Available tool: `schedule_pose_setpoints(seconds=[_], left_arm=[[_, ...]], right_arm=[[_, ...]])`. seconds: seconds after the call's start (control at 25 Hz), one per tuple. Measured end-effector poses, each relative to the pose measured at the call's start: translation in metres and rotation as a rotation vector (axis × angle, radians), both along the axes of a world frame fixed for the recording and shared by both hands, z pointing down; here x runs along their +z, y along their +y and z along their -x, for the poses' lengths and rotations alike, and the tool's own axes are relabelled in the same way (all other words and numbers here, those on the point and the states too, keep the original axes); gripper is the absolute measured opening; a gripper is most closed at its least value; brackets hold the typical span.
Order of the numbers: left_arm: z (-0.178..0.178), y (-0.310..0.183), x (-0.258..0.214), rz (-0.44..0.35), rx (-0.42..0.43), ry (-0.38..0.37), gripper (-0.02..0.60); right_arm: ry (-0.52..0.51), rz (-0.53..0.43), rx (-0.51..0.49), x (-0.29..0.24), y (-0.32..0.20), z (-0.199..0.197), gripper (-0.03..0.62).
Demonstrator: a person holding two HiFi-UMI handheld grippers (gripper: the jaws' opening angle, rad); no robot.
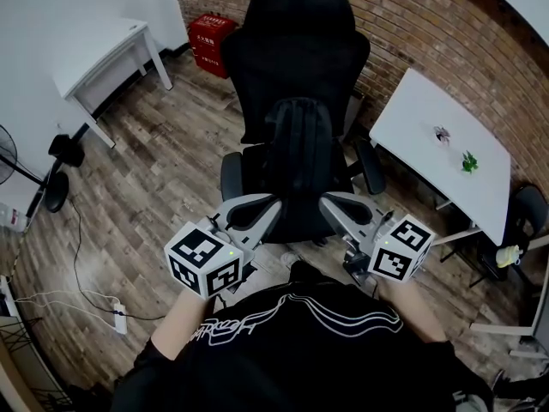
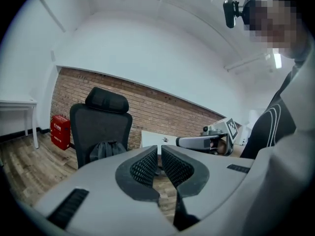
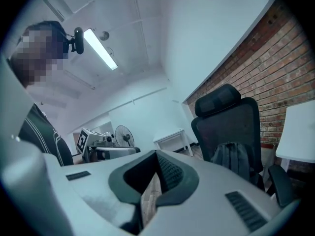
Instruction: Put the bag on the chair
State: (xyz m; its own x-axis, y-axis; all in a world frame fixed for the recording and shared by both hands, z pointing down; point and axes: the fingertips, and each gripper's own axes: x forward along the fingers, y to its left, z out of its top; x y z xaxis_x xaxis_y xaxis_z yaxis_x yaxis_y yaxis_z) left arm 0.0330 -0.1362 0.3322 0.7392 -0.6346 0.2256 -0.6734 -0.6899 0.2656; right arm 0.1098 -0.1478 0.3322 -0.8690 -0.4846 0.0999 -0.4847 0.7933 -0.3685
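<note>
At the bottom of the head view is the person's black shirt [image 1: 292,350] with white lines on it. Just above it are the two grippers, side by side and a little apart.

The left gripper [image 1: 266,206] is at the lower left of the middle. In its own view, the left gripper [image 2: 159,149] has its jaws pressed together, and nothing is between them. The right gripper [image 1: 333,202] is at the lower right of the middle. In its own view, the right gripper [image 3: 156,154] also has its jaws pressed together, and it holds nothing. Both grippers point at the chair but do not touch it.

The black chair [image 1: 296,50] is in the middle of the head view, just past the grippers. The black bag [image 1: 298,166] sits on the seat. It stands up and leans on the chair's back. In the left gripper view the bag [image 2: 106,150] is at the lower left, in front of the chair [image 2: 101,124] back. In the right gripper view the bag [image 3: 234,159] is at the right, on the chair [image 3: 231,117].

The wood floor [image 1: 163,170] is all around the chair. A white power strip [image 1: 120,318] with a cord lies at the lower left.

A white table [image 1: 446,166] is at the right, with a small green thing [image 1: 468,161] on it. Another white table [image 1: 103,58] is at the upper left. A red box [image 1: 212,41] is on the floor at the top, by the brick wall [image 1: 446,41].
</note>
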Motion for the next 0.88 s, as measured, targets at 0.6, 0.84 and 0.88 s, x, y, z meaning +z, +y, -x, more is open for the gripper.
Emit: schedule_pose_setpoints(seconds=[0.6,0.84,0.88], left_arm=[[-0.004,-0.003,0.01,0.026,-0.017,-0.018,0.046],[-0.006,-0.018,0.02,0.033,-0.03,-0.03,0.046],[-0.007,-0.021,0.021,0.035,-0.03,-0.032,0.046]], right_arm=[[0.042,-0.007,-0.017,0.012,0.003,-0.003,-0.005],[0.059,-0.01,-0.029,0.017,-0.013,-0.004,-0.005],[0.063,-0.012,-0.031,0.018,-0.016,-0.005,-0.005]])
